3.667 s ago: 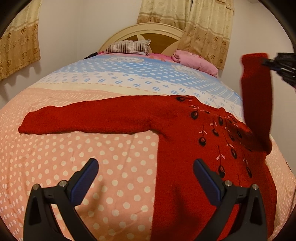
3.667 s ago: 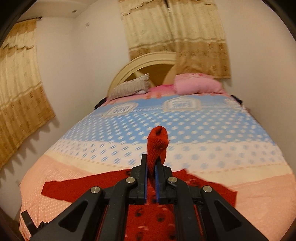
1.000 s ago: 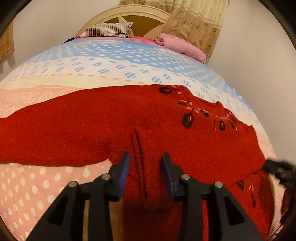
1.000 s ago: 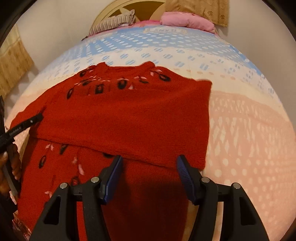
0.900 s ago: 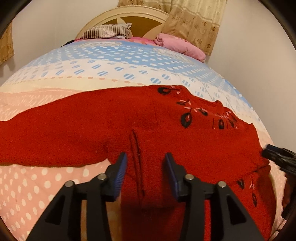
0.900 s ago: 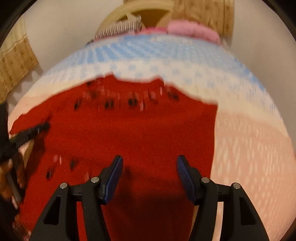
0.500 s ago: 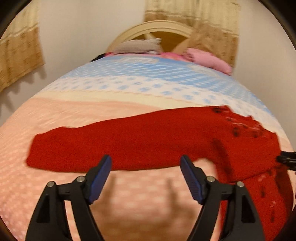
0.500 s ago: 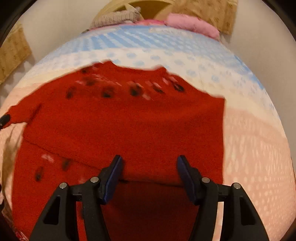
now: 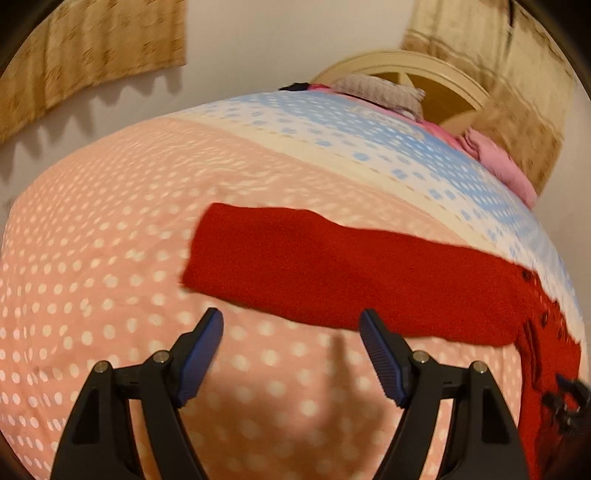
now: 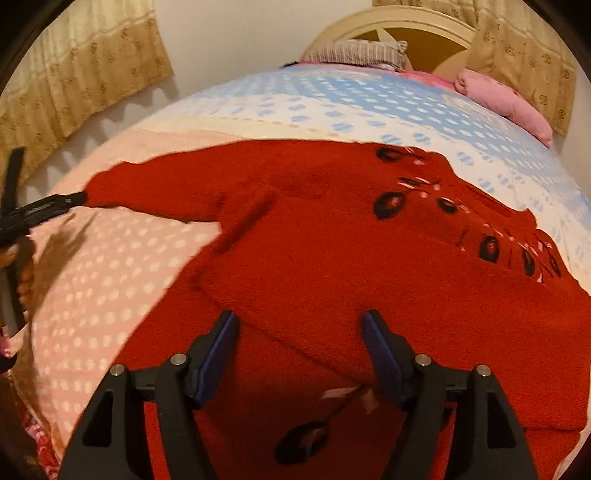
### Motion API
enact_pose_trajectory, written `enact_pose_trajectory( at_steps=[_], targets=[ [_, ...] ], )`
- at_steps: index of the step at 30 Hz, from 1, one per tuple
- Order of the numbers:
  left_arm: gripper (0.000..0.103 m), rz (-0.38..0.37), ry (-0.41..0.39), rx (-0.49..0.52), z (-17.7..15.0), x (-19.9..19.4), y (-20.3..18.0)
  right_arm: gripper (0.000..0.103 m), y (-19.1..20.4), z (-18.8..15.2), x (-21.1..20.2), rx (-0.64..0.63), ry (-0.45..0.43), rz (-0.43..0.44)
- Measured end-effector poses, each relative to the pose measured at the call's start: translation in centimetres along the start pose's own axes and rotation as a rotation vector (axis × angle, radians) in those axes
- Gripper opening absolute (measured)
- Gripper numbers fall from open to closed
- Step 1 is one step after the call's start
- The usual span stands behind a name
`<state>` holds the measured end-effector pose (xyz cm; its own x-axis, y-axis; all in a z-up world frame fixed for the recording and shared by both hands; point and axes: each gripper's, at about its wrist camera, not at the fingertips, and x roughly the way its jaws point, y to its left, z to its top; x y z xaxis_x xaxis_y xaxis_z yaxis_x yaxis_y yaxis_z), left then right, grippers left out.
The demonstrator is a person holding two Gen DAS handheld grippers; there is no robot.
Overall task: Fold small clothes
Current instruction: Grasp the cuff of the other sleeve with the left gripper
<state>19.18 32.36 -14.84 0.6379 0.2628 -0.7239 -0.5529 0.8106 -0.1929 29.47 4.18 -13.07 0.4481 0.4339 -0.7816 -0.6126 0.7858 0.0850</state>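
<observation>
A small red knitted sweater (image 10: pixel 369 258) with dark flower motifs lies flat on the bed. Its right sleeve is folded across the chest. Its left sleeve (image 9: pixel 314 266) stretches out flat over the pink dotted sheet, cuff at the left end. My left gripper (image 9: pixel 291 325) is open and empty, just in front of that sleeve near the cuff; it also shows at the left edge of the right wrist view (image 10: pixel 55 206), at the sleeve's cuff. My right gripper (image 10: pixel 301 325) is open and empty over the sweater's body, just below the folded sleeve.
The bed sheet (image 9: pixel 92 258) is pink with white dots in front, then cream and blue towards the headboard (image 10: pixel 399 22). A striped pillow (image 10: pixel 354 50) and a pink pillow (image 10: pixel 502 99) lie at the head. Curtains and walls flank the bed.
My left gripper has opened wide and swung left from the sweater's body to the outstretched sleeve's cuff. My right gripper, earlier shut on the right sleeve, has laid it across the chest and stays open.
</observation>
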Motion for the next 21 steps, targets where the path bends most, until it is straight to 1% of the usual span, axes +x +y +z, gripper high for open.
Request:
enact_pose_trajectory(
  at_steps=[1,4,5,7,9,11,14,15,17,19,21],
  targets=[
    [0.079,-0.002,-0.002,-0.022,0.2,0.0,0.6,0.071,0.0,-0.3,-0.1,-0.007,-0.007,-0.002],
    [0.078,-0.045,-0.008,-0.117,0.6,-0.2,2.4,0.072,0.0,-1.0,0.4,-0.019,-0.018,-0.038],
    [0.077,-0.067,-0.006,-0.147,0.7,-0.3,3.0,0.072,-0.1,-0.8,1.0,-0.023,-0.022,-0.046],
    [0.077,-0.114,0.001,-0.213,1.0,-0.3,3.9,0.073,0.3,-0.8,1.1,-0.026,-0.028,-0.064],
    [0.077,-0.189,0.021,-0.303,1.1,-0.4,5.0,0.075,0.0,-0.7,1.3,-0.018,-0.028,-0.059],
    [0.077,-0.26,0.017,-0.377,1.0,-0.6,5.5,0.076,-0.4,-0.7,1.3,-0.004,-0.028,-0.048],
    [0.077,-0.317,0.018,-0.428,0.9,-0.5,5.4,0.077,-0.4,-0.7,1.3,0.0,-0.033,-0.047],
    [0.077,-0.321,0.028,-0.442,0.8,-0.3,5.3,0.078,-0.3,-0.8,1.3,-0.003,-0.034,-0.053],
    [0.077,-0.356,0.05,-0.484,0.5,0.6,4.9,0.078,-0.3,-0.8,1.3,-0.004,-0.036,-0.056],
    [0.077,-0.355,0.068,-0.515,0.1,1.6,4.7,0.078,-0.3,-0.9,1.3,-0.004,-0.037,-0.057],
    [0.077,-0.336,0.066,-0.536,0.1,2.4,4.9,0.079,-0.3,-0.9,1.2,-0.002,-0.038,-0.057]
  ],
)
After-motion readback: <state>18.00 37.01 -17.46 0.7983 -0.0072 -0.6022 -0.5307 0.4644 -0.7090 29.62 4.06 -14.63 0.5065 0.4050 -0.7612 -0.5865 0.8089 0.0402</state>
